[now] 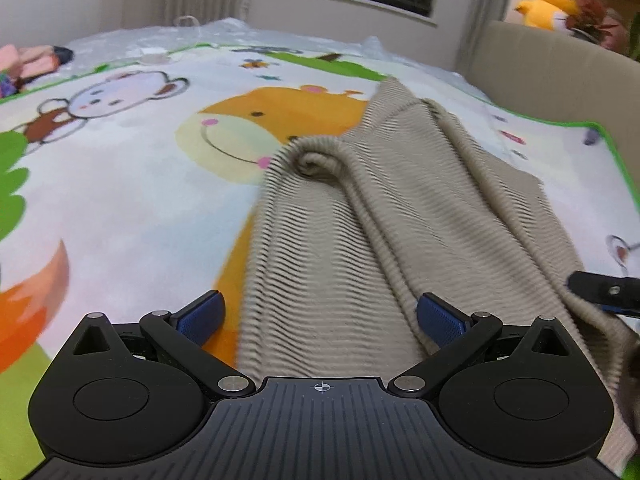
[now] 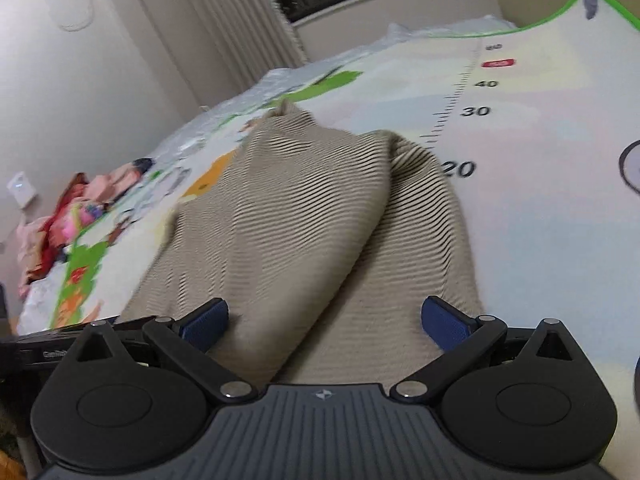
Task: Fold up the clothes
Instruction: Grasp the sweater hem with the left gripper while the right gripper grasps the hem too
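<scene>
A beige ribbed knit garment (image 1: 380, 208) lies rumpled on a cartoon play mat (image 1: 132, 184), with a long fold ridge running away from me. My left gripper (image 1: 320, 316) is open just above the garment's near end, the blue pads (image 1: 202, 316) wide apart and holding nothing. In the right wrist view the same garment (image 2: 304, 208) spreads ahead, one flap folded over the rest. My right gripper (image 2: 324, 320) is open over its near edge, cloth lying between but not pinched. The right gripper's dark finger (image 1: 604, 290) shows at the right edge of the left wrist view.
The mat (image 2: 540, 200) has a green border and a printed ruler. A heap of pink and red clothes (image 2: 72, 208) lies at the far left. A beige headboard (image 1: 552, 68) with a yellow plush toy (image 1: 548, 0) stands at the right. Curtains and a dark window lie beyond.
</scene>
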